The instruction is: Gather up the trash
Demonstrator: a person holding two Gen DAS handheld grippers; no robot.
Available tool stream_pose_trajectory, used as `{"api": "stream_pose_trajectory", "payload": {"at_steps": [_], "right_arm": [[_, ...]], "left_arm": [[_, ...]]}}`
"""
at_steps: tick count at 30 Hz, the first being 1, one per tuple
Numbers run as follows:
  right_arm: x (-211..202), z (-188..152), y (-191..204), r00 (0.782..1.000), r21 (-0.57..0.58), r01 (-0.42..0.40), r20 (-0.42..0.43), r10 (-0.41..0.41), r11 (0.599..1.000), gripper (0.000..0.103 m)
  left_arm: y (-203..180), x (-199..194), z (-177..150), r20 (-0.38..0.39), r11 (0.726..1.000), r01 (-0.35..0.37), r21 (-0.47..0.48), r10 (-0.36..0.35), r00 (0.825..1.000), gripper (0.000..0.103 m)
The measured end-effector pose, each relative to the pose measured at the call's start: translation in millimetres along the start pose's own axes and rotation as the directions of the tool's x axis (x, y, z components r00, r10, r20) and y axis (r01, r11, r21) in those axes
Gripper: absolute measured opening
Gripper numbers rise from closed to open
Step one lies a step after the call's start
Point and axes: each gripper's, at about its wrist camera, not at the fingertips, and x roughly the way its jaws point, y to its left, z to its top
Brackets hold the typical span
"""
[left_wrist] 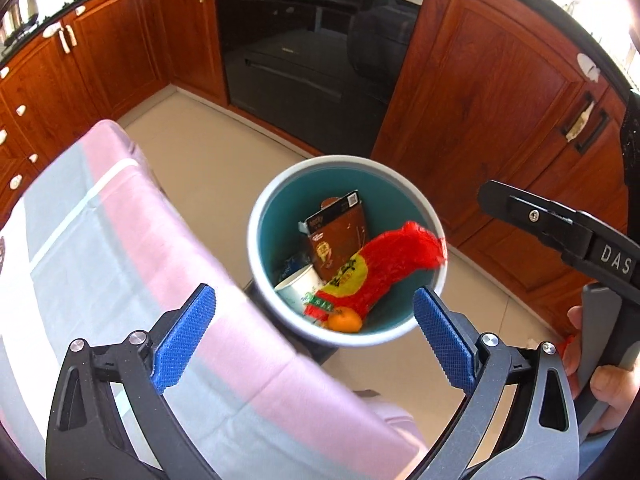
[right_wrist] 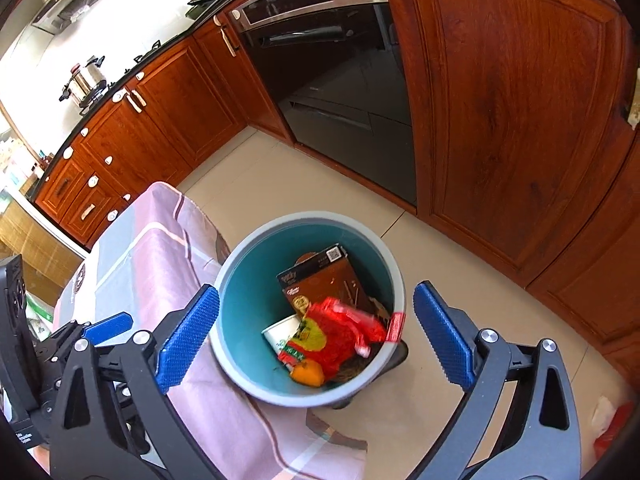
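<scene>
A grey bin [left_wrist: 340, 160] [right_wrist: 304, 218] with a teal inside stands on the floor beside the table. In it lie a brown box [left_wrist: 340, 232] [right_wrist: 320, 276], a white paper cup [left_wrist: 300, 284] [right_wrist: 282, 334], an orange [left_wrist: 345, 319] [right_wrist: 307, 374] and a blurred red net bag [left_wrist: 384, 264] [right_wrist: 340, 328] with a yellow label. My left gripper [left_wrist: 314, 292] hangs open above the bin, its blue pads empty. My right gripper [right_wrist: 316, 291] is likewise open and empty over the bin; its black body [left_wrist: 560, 232] shows in the left wrist view.
A table under a pink and grey cloth [left_wrist: 120, 240] [right_wrist: 152, 248] sits left of the bin. Wooden cabinets [left_wrist: 480, 100] and a black oven [left_wrist: 320, 40] line the far side. A pot [right_wrist: 86, 80] stands on the stove. Red and white scraps [right_wrist: 612, 420] lie on the tiles.
</scene>
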Motion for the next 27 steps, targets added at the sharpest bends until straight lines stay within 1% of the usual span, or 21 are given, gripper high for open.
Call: {"api": "stream_pose_trajectory", "payload": {"at_steps": [3,6,9,11,13,14,16,19,22,27], "right_arm": [[-12.9,-6.7,5.3,1.0,-0.01,-0.01,-0.008,0.01,1.0,0.096],[-25.7,-14.1,11.8,1.0,-0.027,-0.014,-0.028,0.013,1.0,0.096],[-39.0,-25.4,19.7,0.999,-0.046,-0.015,-0.051,0.013,0.999,0.096],[-47.3,-35.0,26.7,0.998,-0.07,0.014,-0.068,-0.018,0.997,0.096],[-54.6,-46.6,36.4,0.992,-0.115,0.079,-0.084,-0.089,0.99,0.096],[-58.2,-52.6,40.4,0.989,-0.133,0.098,-0.094,-0.111,0.986,0.096],[-64.8,-64.9,46.5,0.987,-0.155,0.101,-0.11,-0.119,0.983,0.096],[-76.8,-83.4,56.1,0.984,-0.198,0.113,-0.115,-0.138,0.974,0.096],[-89.2,-101.6,63.7,0.983,-0.228,0.11,-0.117,-0.139,0.967,0.096],[-104.9,-124.5,74.8,0.979,-0.275,0.123,-0.126,-0.162,0.954,0.096]], "left_arm": [[-0.1,-17.6,-11.7,0.005,1.0,-0.02,0.003,0.02,1.0,0.099],[5.3,-37.8,-25.4,0.018,0.999,-0.033,-0.021,0.033,0.999,0.099],[10.4,-55.4,-41.4,0.02,0.999,-0.022,-0.048,0.023,1.0,0.099],[13.8,-66.1,-52.0,0.007,0.997,-0.026,-0.067,0.026,1.0,0.099],[16.6,-77.1,-64.3,0.016,0.996,-0.037,-0.082,0.038,0.999,0.099],[17.3,-81.7,-70.5,0.02,0.995,-0.048,-0.084,0.05,0.999,0.099],[18.4,-88.8,-82.7,0.021,0.994,-0.061,-0.087,0.063,0.998,0.099],[21.1,-98.5,-101.8,0.021,0.993,-0.069,-0.099,0.071,0.997,0.099],[21.1,-108.1,-121.2,0.028,0.991,-0.077,-0.111,0.081,0.996,0.099],[21.4,-127.1,-146.7,0.046,0.987,-0.094,-0.131,0.101,0.994,0.099]]}}
